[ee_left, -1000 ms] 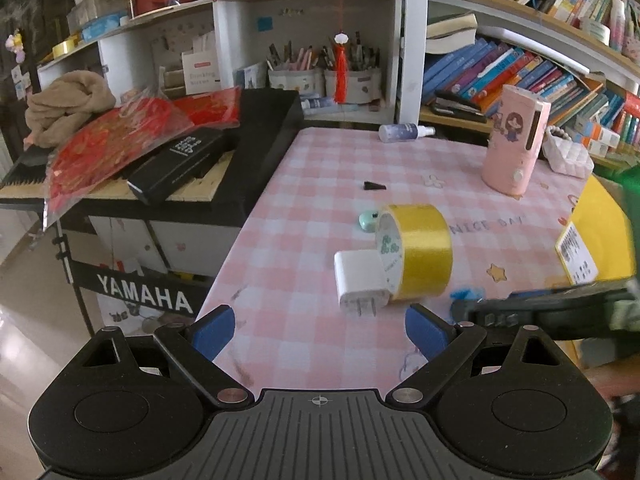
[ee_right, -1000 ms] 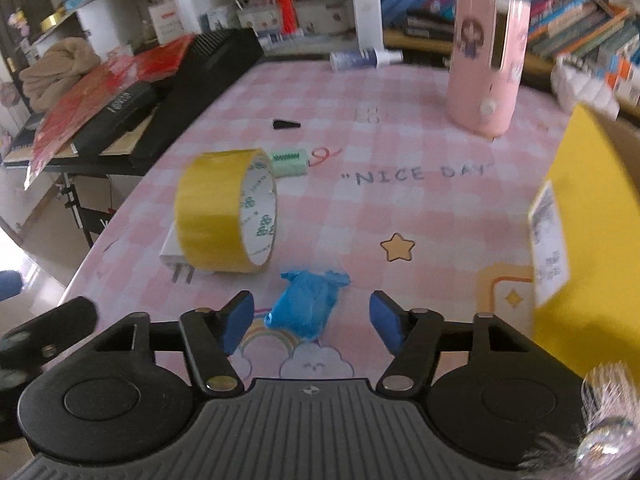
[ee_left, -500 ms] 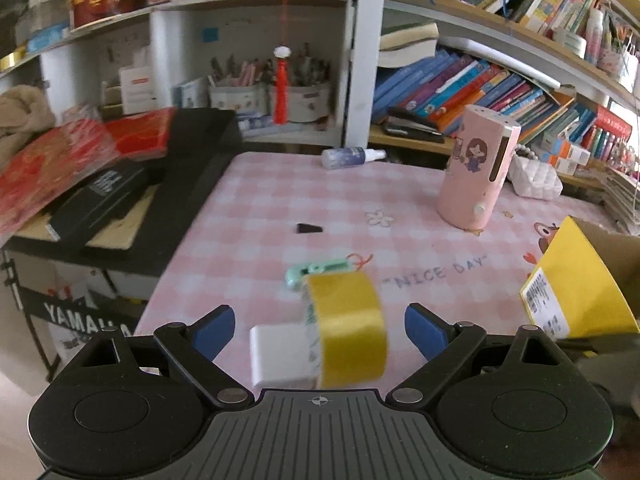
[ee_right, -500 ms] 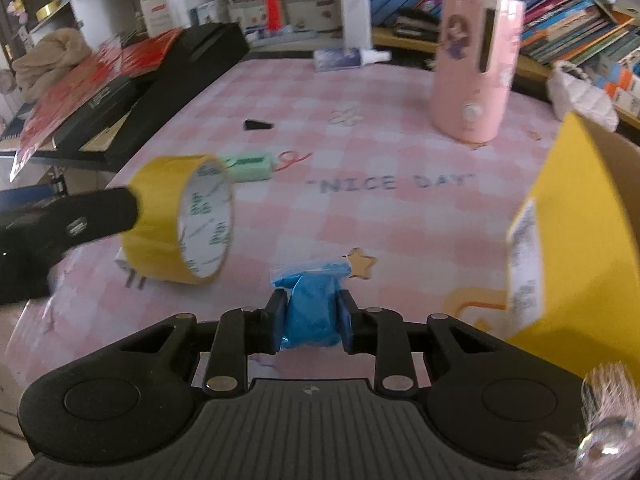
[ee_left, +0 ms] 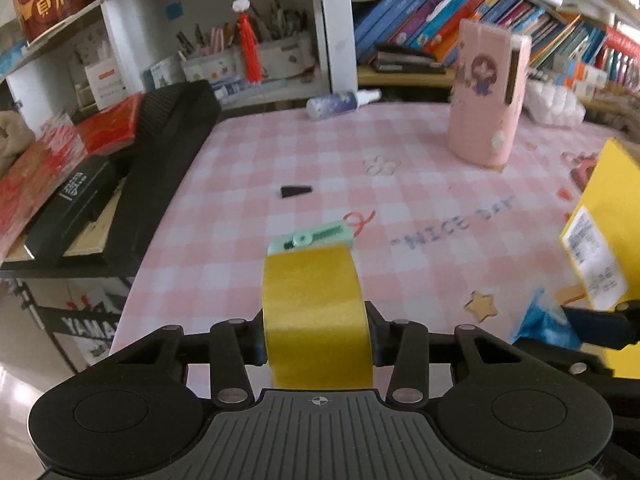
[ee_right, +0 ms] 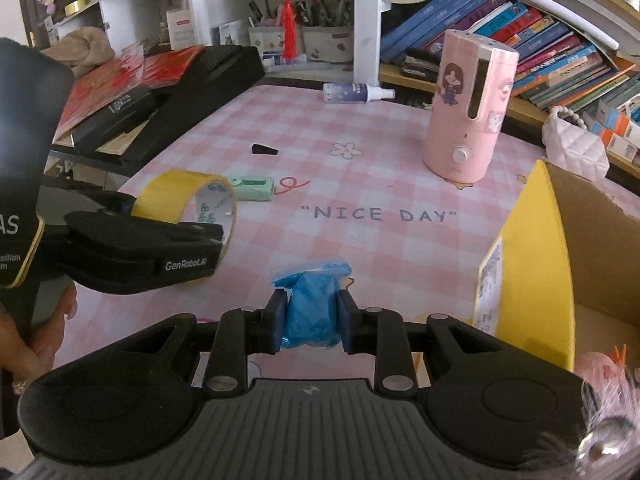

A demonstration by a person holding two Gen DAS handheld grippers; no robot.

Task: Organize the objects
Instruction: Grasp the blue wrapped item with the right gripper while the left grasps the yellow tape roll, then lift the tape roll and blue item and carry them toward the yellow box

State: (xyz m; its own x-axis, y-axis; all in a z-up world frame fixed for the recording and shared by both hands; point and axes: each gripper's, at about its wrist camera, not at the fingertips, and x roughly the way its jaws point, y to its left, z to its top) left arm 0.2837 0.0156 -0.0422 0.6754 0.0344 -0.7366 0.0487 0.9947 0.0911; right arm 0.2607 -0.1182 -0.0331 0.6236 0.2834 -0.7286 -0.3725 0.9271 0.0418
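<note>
Left gripper (ee_left: 316, 344) has its fingers clamped on the yellow tape roll (ee_left: 316, 316), green clip (ee_left: 312, 237) just past it on the bench (ee_left: 400, 208). Right gripper (ee_right: 311, 326) fingers pinch the blue bag (ee_right: 310, 312); yellow box (ee_right: 532, 264) off to their right.

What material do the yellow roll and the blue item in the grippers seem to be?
Yellow roll: likely plastic adhesive tape, smooth and slightly glossy, on a printed white core that looks like card. Blue item: probably thin plastic film, crinkled, shiny, partly translucent at its edges.
</note>
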